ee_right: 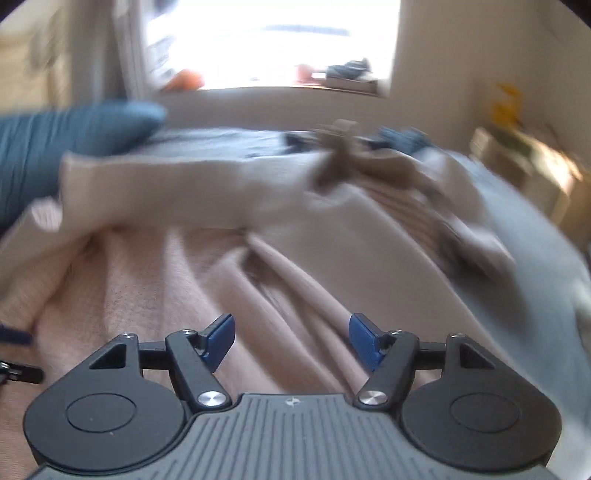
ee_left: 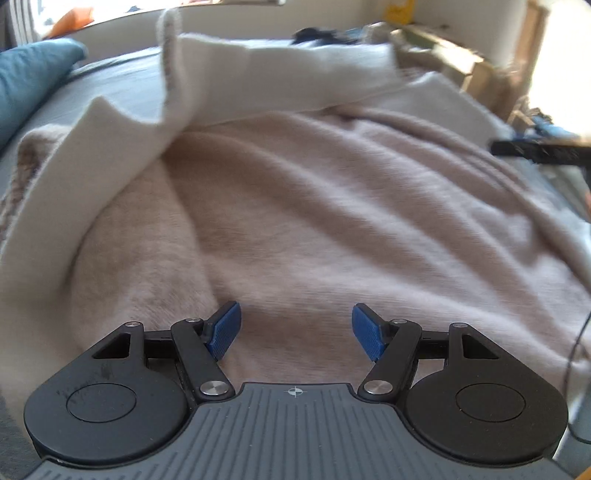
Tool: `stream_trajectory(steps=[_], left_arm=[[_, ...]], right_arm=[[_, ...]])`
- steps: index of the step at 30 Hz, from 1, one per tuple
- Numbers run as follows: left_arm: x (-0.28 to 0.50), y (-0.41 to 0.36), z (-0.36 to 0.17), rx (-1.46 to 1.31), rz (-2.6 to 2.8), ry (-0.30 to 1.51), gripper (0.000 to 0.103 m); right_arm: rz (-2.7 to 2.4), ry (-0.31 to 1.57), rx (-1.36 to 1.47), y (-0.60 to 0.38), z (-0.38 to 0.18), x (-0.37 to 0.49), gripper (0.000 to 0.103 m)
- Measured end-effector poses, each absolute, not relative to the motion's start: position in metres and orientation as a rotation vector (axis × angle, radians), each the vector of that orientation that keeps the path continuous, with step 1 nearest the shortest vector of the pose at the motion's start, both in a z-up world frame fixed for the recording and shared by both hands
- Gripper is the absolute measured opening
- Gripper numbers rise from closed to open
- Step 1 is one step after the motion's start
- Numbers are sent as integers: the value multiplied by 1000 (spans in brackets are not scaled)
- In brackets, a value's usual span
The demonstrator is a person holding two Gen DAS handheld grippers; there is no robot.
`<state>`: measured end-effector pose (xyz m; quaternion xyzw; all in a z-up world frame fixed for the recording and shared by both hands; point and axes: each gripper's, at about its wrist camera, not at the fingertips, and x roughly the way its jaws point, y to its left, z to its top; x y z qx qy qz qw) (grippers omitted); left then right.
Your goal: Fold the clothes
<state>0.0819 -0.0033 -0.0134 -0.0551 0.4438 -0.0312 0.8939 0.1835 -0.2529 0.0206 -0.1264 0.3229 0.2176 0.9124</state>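
Observation:
A pale pink fleecy garment [ee_left: 314,221] lies spread and wrinkled on a bed. Its cream outer side shows as a flap [ee_left: 277,74] turned over along the far and left edges. My left gripper [ee_left: 295,330] hovers over the near part of the garment, jaws apart with nothing between the blue pads. The right wrist view is motion-blurred: the same garment [ee_right: 184,288] runs in long creases under my right gripper [ee_right: 291,341], which also stands open and empty. A black bar at the right edge [ee_left: 539,151] looks like part of the other gripper.
The grey bed sheet [ee_left: 122,77] surrounds the garment. A blue pillow [ee_left: 33,74] lies at the far left, with dark clothes [ee_left: 321,35] at the far end. Cardboard boxes [ee_left: 461,62] stand beside the bed on the right. A bright window [ee_right: 273,40] is behind.

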Motion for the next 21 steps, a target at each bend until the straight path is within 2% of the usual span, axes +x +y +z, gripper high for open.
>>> stream_trajectory(steps=[10, 11, 12, 13, 14, 19, 21], left_arm=[[83, 11, -24, -135, -16, 887, 66], [85, 13, -24, -134, -12, 876, 66], [87, 15, -25, -139, -2, 875, 66], [90, 18, -25, -144, 8, 875, 66], [92, 21, -26, -148, 18, 875, 65], [93, 23, -26, -141, 30, 867, 65], [92, 22, -26, -125, 32, 866, 65]], right_arm=[[428, 759, -548, -157, -48, 259, 76], [426, 752, -550, -157, -50, 260, 72], [425, 745, -551, -156, -52, 260, 56], [423, 738, -553, -156, -54, 261, 29], [416, 726, -553, -156, -53, 261, 19], [315, 607, -533, -171, -30, 256, 7], [273, 563, -542, -172, -25, 256, 7]])
